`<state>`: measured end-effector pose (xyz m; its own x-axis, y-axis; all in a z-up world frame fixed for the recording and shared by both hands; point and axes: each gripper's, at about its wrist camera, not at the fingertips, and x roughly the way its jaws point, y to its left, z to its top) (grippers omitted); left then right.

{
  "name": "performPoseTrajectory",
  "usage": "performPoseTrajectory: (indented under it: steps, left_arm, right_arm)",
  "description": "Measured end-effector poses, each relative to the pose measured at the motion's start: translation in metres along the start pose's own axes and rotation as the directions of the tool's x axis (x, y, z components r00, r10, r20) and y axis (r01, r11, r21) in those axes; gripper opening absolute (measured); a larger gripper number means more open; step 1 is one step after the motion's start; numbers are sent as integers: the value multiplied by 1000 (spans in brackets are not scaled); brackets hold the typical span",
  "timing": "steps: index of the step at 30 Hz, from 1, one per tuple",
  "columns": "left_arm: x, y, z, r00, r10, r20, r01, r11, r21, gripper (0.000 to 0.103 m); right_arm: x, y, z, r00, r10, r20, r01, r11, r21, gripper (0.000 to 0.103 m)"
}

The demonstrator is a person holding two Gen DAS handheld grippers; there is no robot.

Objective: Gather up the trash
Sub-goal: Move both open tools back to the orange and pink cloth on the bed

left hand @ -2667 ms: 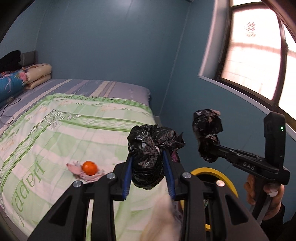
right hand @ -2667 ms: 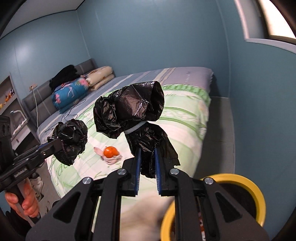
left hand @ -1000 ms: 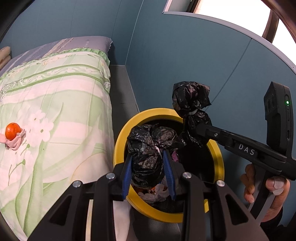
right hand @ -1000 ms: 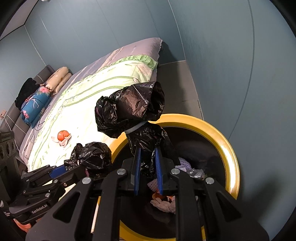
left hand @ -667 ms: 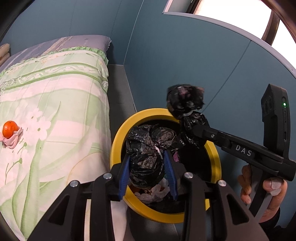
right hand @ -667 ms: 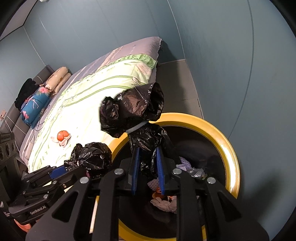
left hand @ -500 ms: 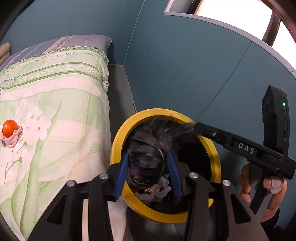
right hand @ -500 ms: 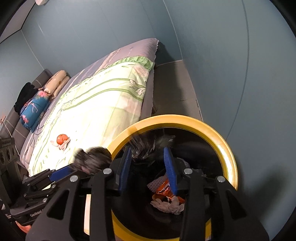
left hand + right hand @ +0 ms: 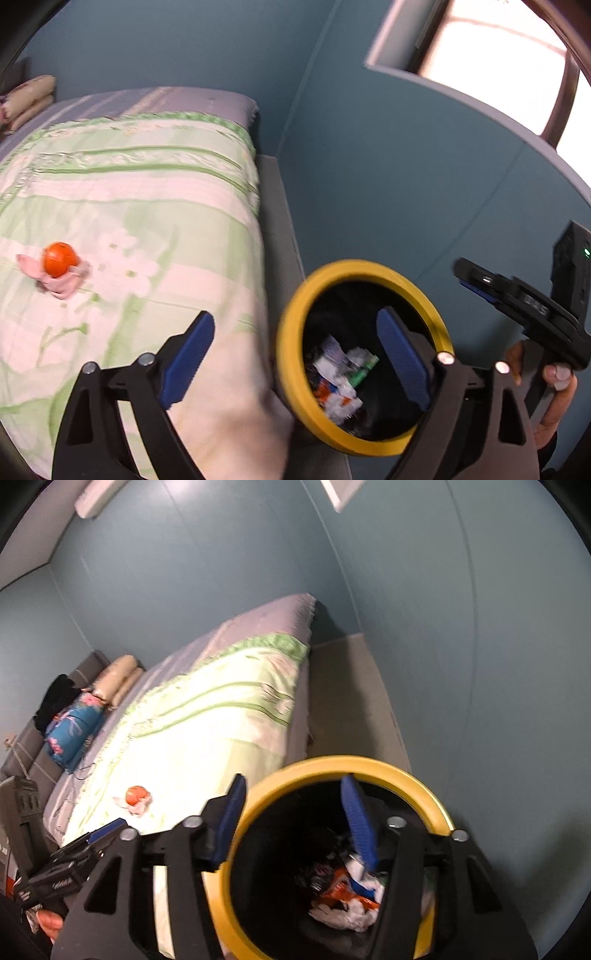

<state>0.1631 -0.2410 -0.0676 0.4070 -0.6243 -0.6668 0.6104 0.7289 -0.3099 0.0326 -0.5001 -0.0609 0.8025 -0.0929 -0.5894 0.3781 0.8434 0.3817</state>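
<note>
Lying crumpled in yellow-rimmed bin (image 9: 430, 797) – white, orange trash (image 9: 347, 893)

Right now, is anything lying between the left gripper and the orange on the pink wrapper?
Nothing visible. The left gripper, jaws opening and empty, faces bare quilt up to the orange on its pink wrapper.

The right claw (image 9: 293, 814) opens empty over a yellow-rimmed trash bin (image 9: 373, 766) holding wrappers (image 9: 345, 886); an orange (image 9: 136, 795) lies on the bed (image 9: 207, 716).
</note>
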Motion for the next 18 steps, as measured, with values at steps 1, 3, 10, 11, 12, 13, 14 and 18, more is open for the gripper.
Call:
performPoseTrajectory:
  steps: [1, 3, 10, 11, 12, 13, 14, 18]
  left_arm:
    - [-4, 6, 2, 1000, 20, 14, -20, 1000, -7, 91]
    - [-11, 21, 5, 998, 60, 37, -59, 998, -34, 94]
    - [-26, 87, 9, 977, 206, 61, -197, 972, -127, 94]
    - [-28, 99, 9, 972, 228, 58, -217, 965, -145, 94]
    - [-29, 112, 8, 965, 255, 56, -243, 956, -162, 94]
    - [-31, 122, 7, 960, 274, 54, -261, 950, -170, 94]
    - [-32, 134, 6, 952, 303, 49, -290, 940, -181, 94]
    - [-31, 187, 3, 932, 362, 11, -349, 906, -239, 94]
  right_arm:
    - [-1, 6, 2, 1000, 15, 14, -15, 1000, -9, 59]
    - [-1, 18, 5, 998, 48, 31, -47, 998, -35, 70]
    - [20, 80, 9, 981, 195, -14, -195, 970, -149, 87]
    - [24, 88, 9, 978, 206, -21, -207, 965, -160, 88]
    - [29, 96, 9, 975, 219, -32, -221, 960, -173, 88]
    - [35, 107, 9, 972, 231, -47, -236, 953, -189, 89]
    - [42, 117, 10, 969, 239, -60, -247, 947, -204, 89]
    - [77, 157, 11, 958, 258, -124, -281, 927, -249, 90]
